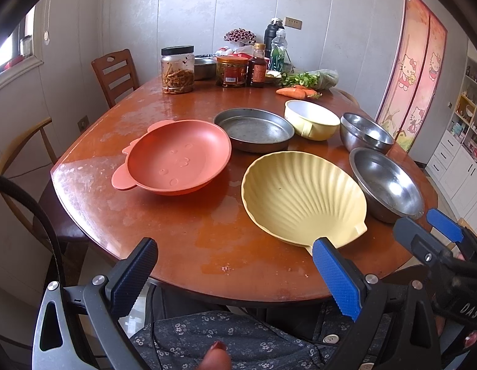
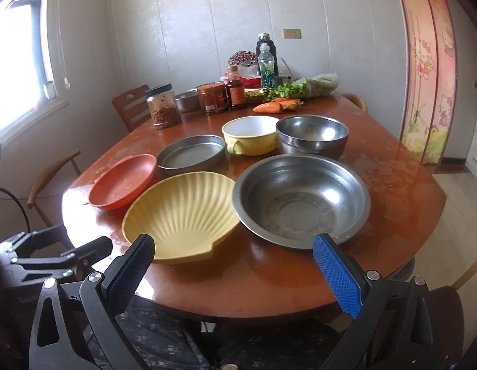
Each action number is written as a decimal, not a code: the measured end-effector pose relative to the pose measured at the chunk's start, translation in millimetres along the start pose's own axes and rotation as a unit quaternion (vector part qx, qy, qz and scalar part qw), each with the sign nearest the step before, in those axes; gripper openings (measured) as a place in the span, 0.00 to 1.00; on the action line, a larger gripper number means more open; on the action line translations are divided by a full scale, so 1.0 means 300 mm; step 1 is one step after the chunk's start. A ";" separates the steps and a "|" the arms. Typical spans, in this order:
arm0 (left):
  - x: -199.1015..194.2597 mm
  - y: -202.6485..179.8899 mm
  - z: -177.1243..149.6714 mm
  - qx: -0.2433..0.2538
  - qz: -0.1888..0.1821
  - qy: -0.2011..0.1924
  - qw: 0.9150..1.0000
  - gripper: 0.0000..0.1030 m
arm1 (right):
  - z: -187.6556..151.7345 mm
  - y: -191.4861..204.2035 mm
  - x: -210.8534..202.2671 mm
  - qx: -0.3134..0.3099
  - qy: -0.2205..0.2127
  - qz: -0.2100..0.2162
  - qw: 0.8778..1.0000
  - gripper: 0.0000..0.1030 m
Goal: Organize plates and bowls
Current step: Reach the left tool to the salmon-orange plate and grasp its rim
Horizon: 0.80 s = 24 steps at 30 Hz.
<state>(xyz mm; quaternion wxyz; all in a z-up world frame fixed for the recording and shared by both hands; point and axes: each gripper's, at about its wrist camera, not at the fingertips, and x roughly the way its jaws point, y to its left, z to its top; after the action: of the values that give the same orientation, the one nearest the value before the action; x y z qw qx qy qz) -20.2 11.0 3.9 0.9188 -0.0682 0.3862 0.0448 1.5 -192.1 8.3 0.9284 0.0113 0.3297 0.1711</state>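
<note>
Spread wide and empty at the near table [image 1: 93, 185] edge: left gripper [image 1: 235, 265] and right gripper [image 2: 234, 262]. Ahead, side by side: orange plate [image 1: 177, 162], shell dish [image 1: 303, 197], steel bowl [image 2: 301, 199]. Behind: tin pan [image 1: 254, 128], yellow cup [image 1: 311, 118], second steel bowl [image 2: 312, 134].

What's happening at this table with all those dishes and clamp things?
A person holds two grippers, left gripper and right gripper, both open and empty at the table's near edge. Nothing is stacked yet: the shell plate, orange plate, metal pan, yellow bowl and two steel bowls sit apart.
</note>
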 end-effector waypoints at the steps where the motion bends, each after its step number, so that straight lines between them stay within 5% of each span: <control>1: -0.002 0.010 0.002 -0.002 0.001 -0.001 1.000 0.98 | 0.008 0.003 0.002 0.002 0.001 0.006 1.000 1.00; 15: 0.013 0.292 0.093 -0.075 0.046 -0.011 0.996 0.98 | 0.196 0.204 0.127 -0.051 0.020 0.087 0.995 1.00; 24: 0.144 0.414 0.154 -0.087 0.052 0.034 0.994 0.98 | 0.256 0.366 0.329 -0.082 0.062 0.114 0.988 0.99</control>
<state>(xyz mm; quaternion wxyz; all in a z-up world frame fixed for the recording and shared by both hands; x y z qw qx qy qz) 25.8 142.1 -6.4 0.8921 -0.1293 0.4148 0.1239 86.2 -49.7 23.2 0.8781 -0.0383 0.3681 0.3032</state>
